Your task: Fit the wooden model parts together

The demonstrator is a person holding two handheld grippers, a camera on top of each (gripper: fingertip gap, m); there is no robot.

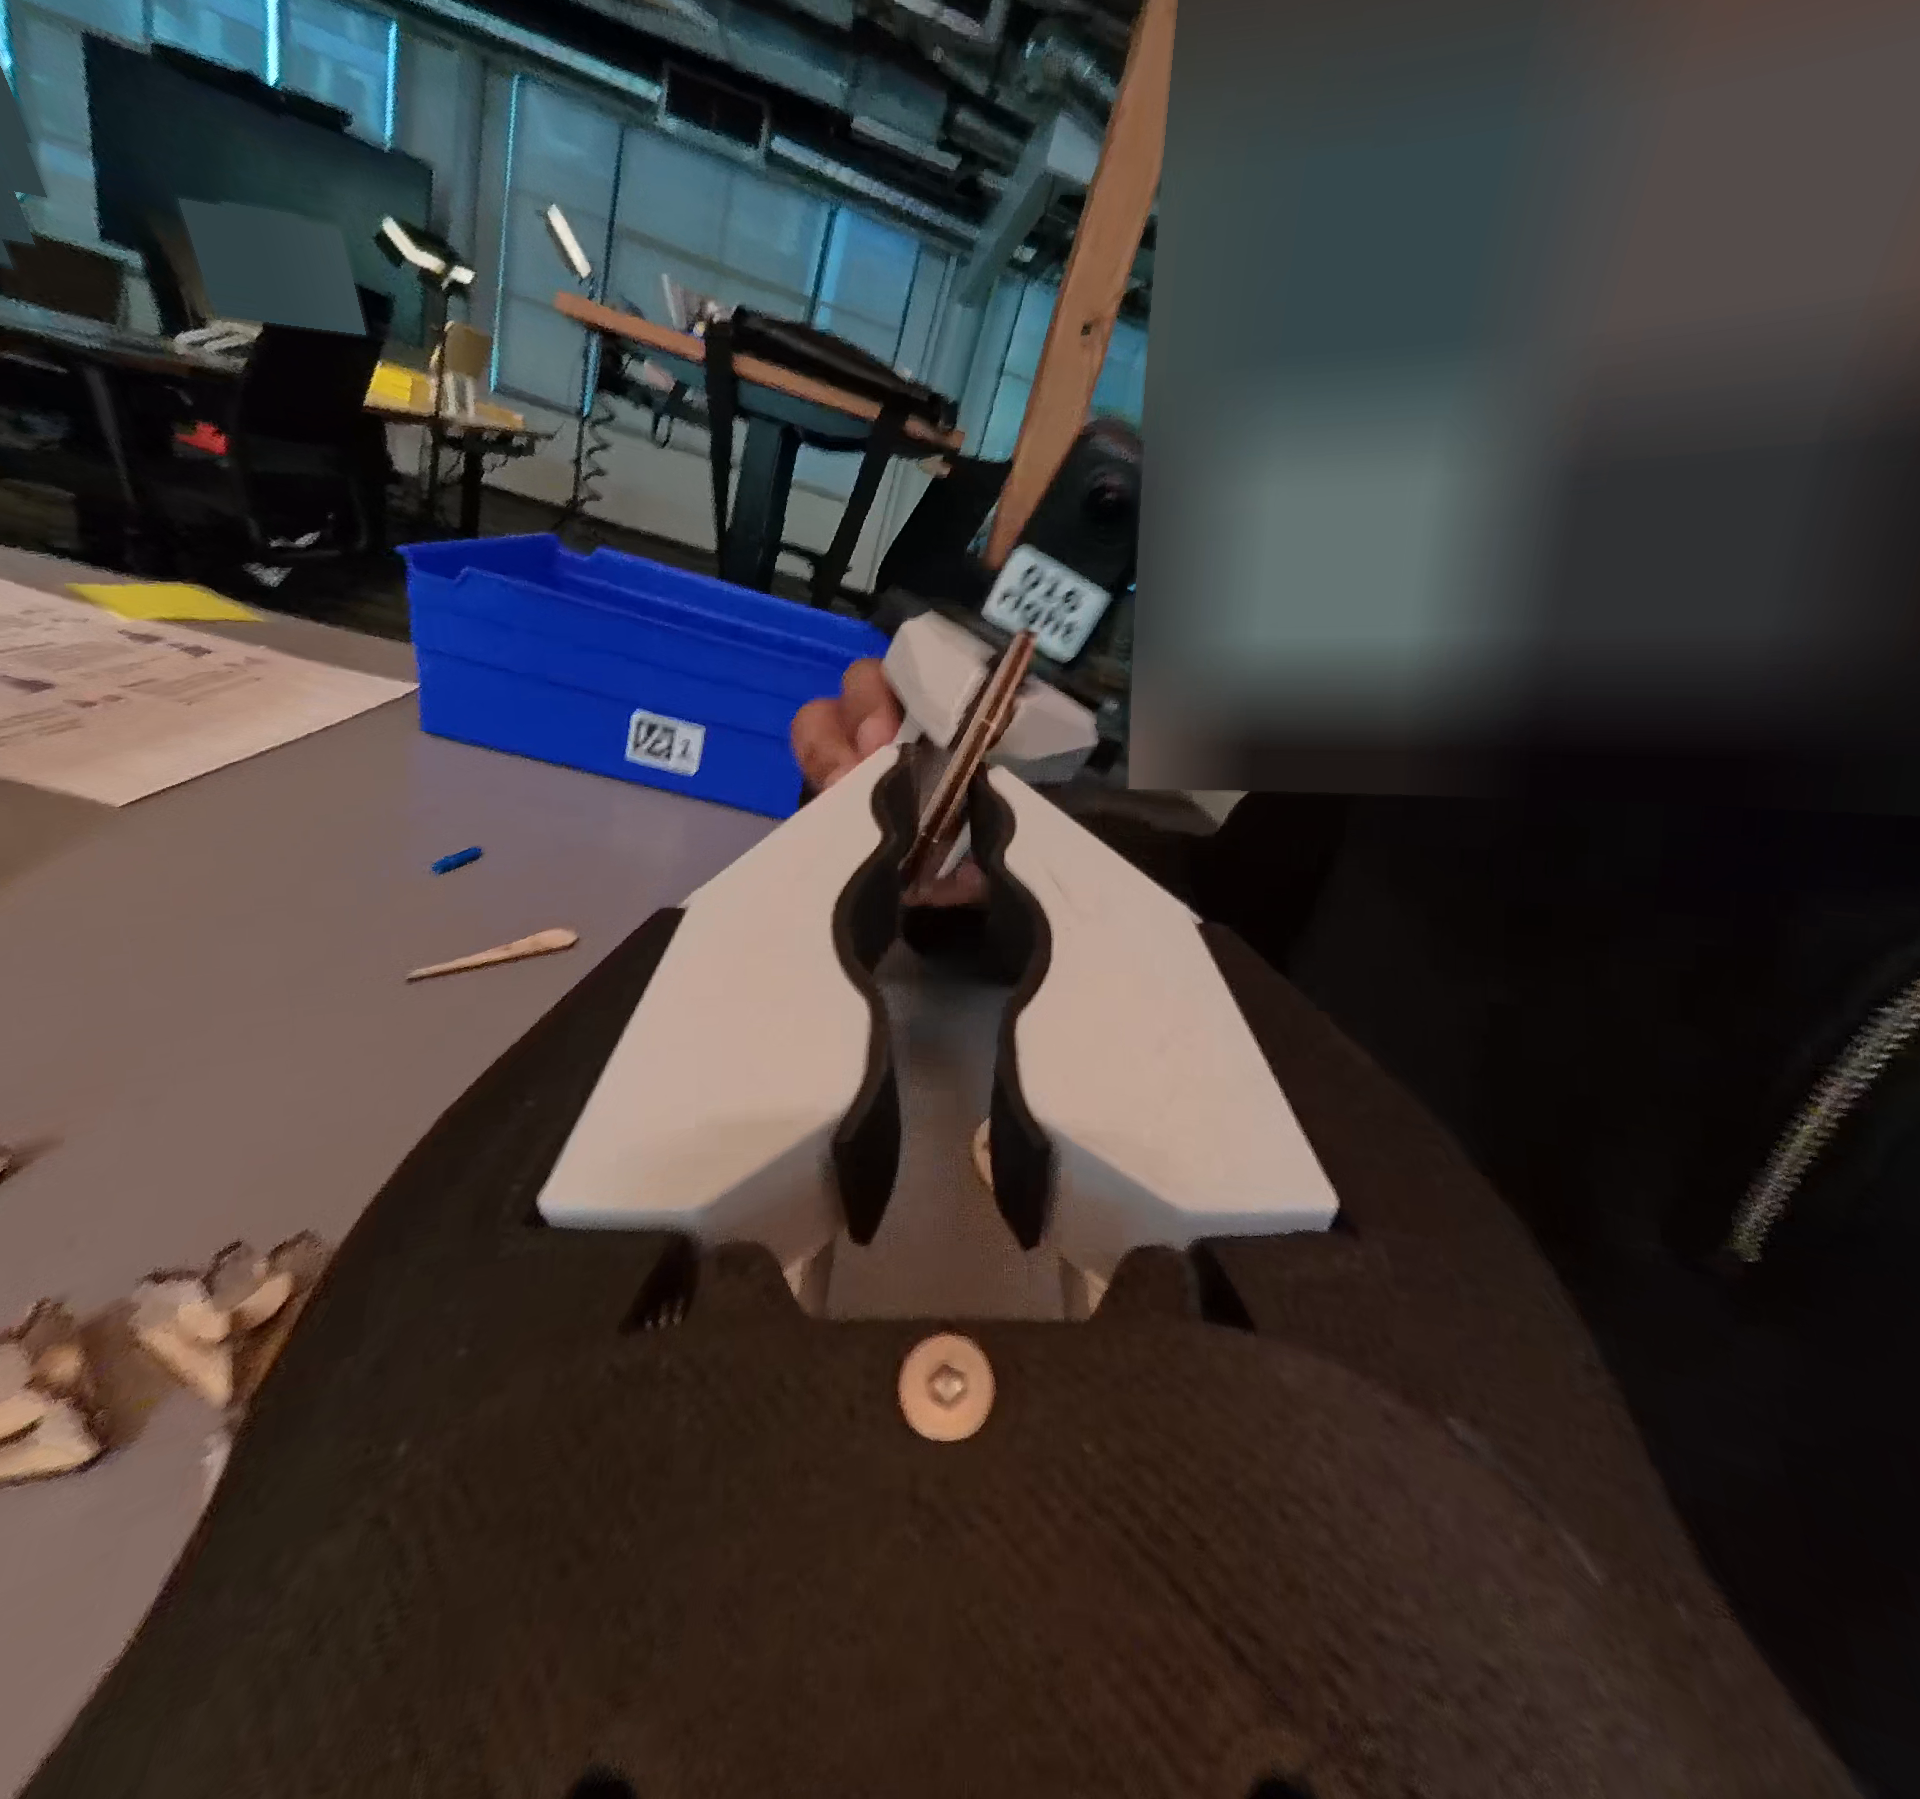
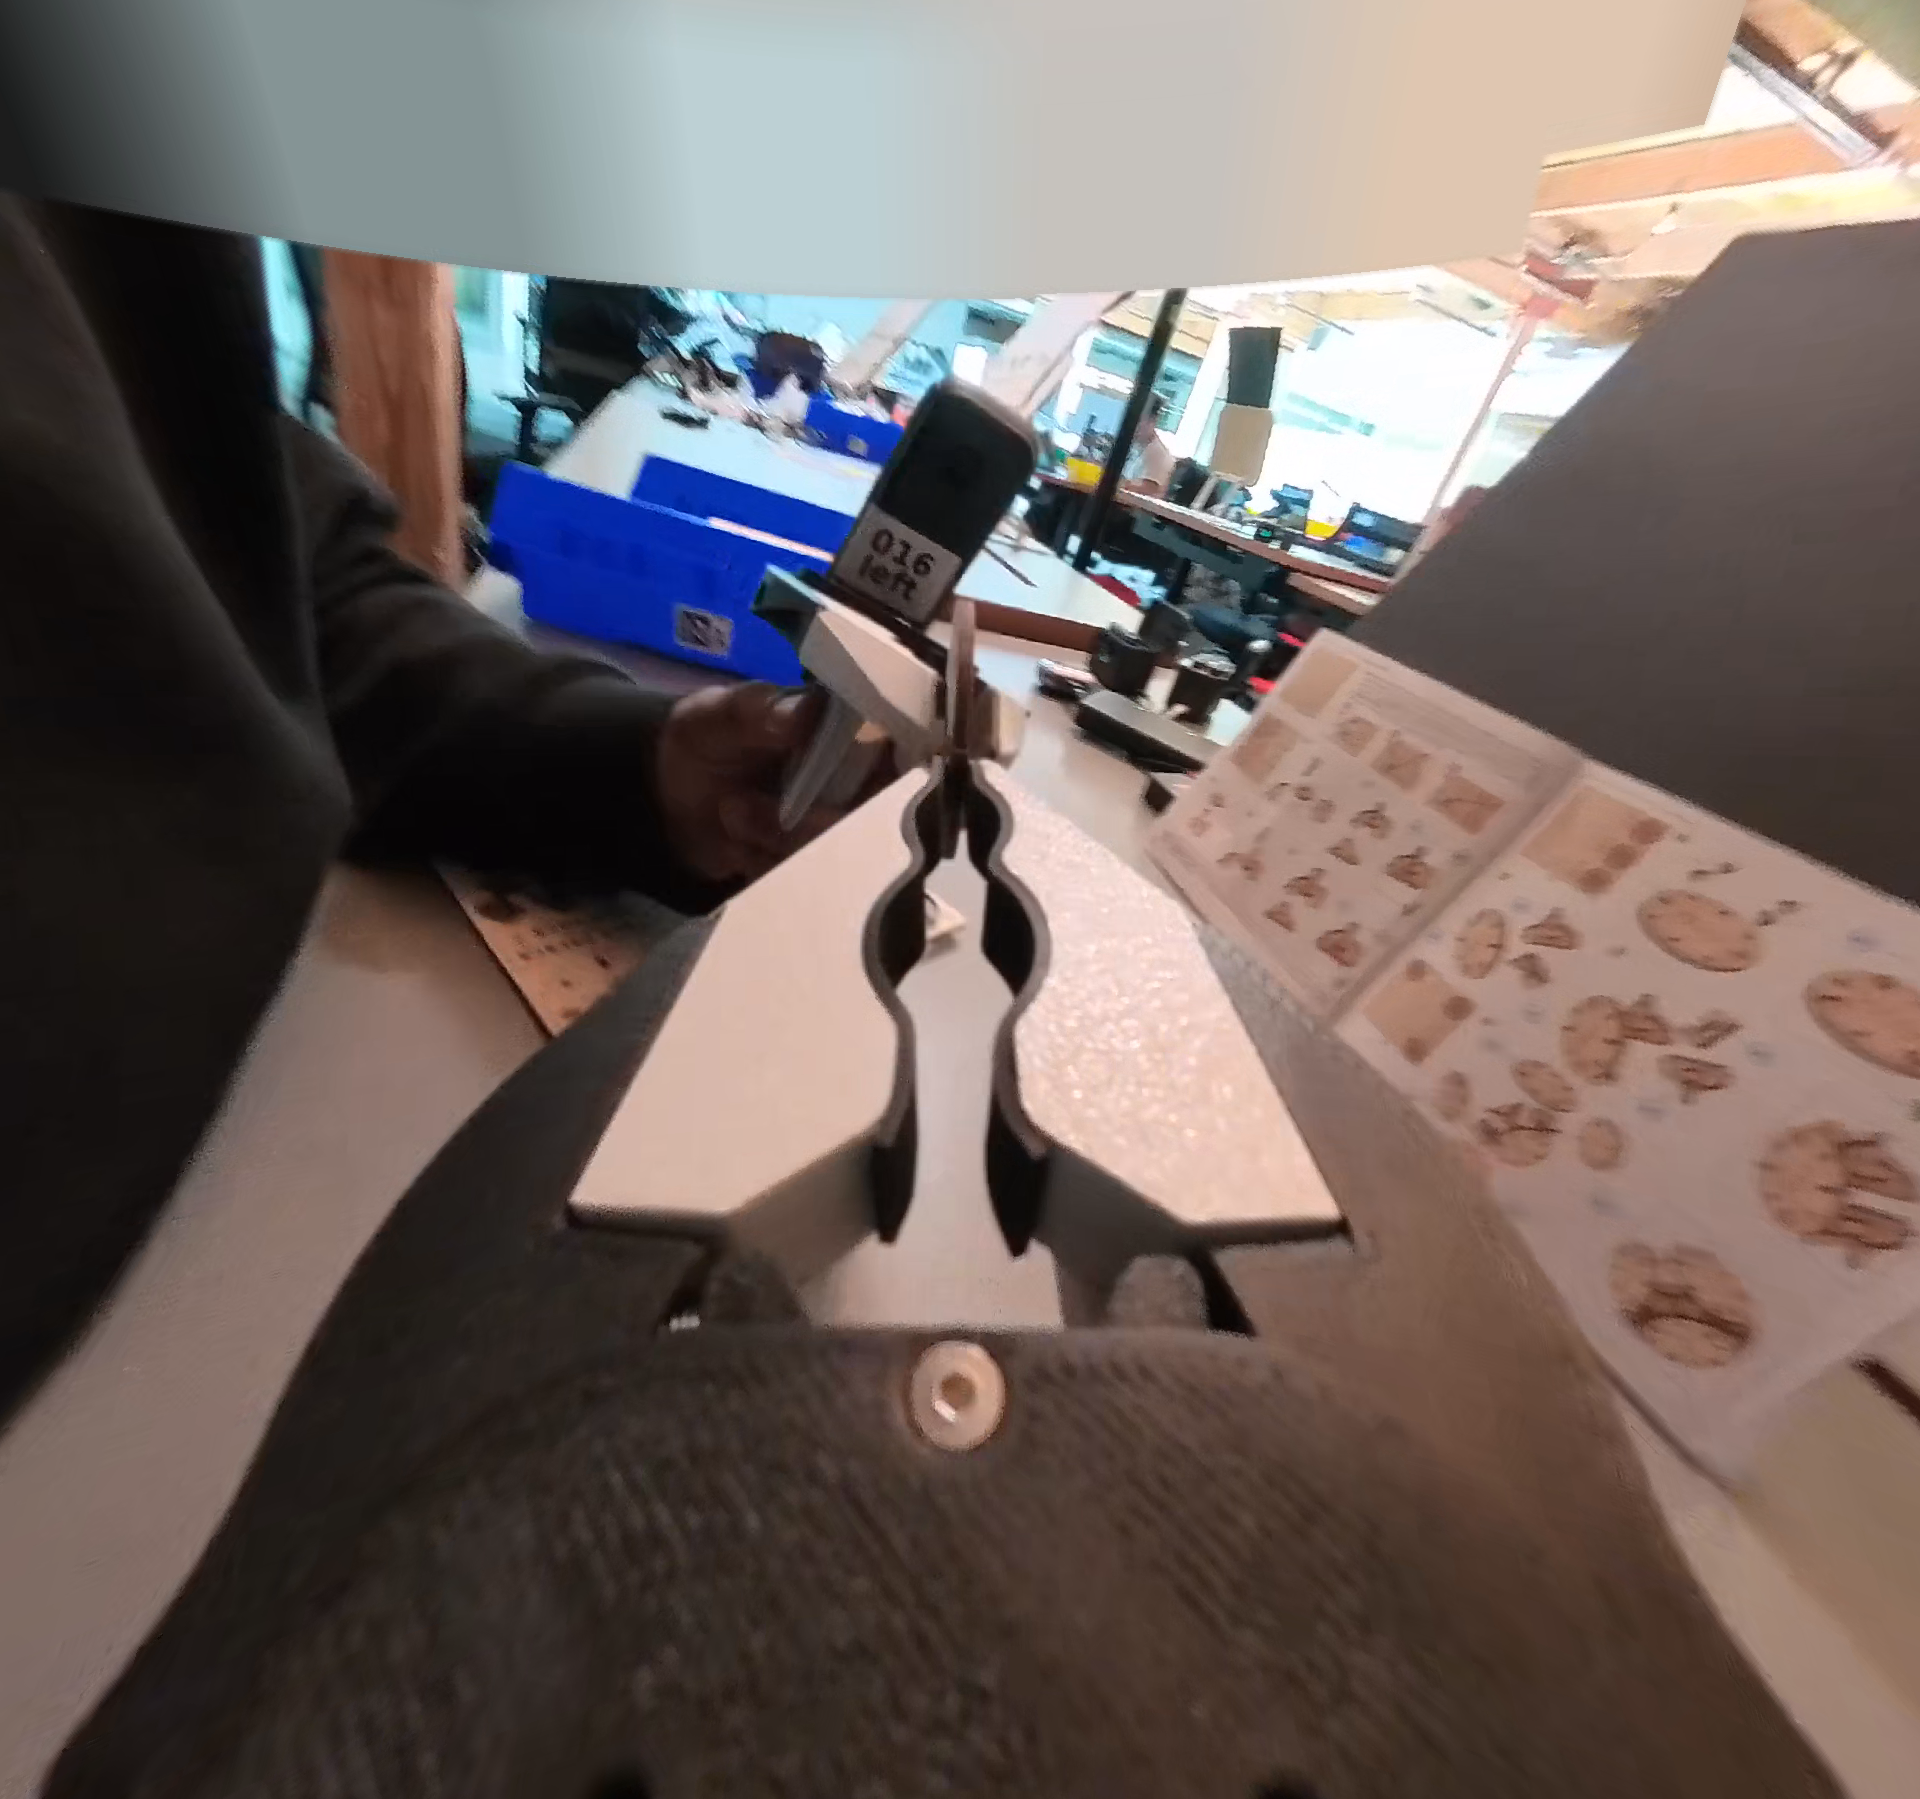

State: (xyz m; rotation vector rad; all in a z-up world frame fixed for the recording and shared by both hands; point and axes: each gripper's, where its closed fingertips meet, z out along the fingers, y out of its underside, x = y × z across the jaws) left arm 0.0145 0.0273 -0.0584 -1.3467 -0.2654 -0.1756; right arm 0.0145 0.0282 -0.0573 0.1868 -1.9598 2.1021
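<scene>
A thin flat wooden piece (image 1: 971, 762) is seen edge on, held in the air over the grey table (image 1: 260, 970). My left gripper (image 1: 948, 793) is shut on its near end. My right gripper (image 1: 982, 700) faces it from the far side and grips the same piece higher up, with a hand (image 1: 836, 726) on its trigger. In the right wrist view my right gripper (image 2: 951, 799) is shut on the piece (image 2: 964, 653), which stands upright between its tips. The left gripper (image 2: 951, 726) closes on it just beyond, held by a hand in a dark sleeve (image 2: 312, 658).
A blue bin (image 1: 613, 669) stands on the table behind the grippers. A wooden stick (image 1: 494, 954), a small blue peg (image 1: 457, 859), a heap of wooden parts (image 1: 156, 1334) and a printed sheet (image 1: 135, 700) lie to the left. An open picture booklet (image 2: 1558, 970) lies at the right. The tips of both grippers are at nearly the same place.
</scene>
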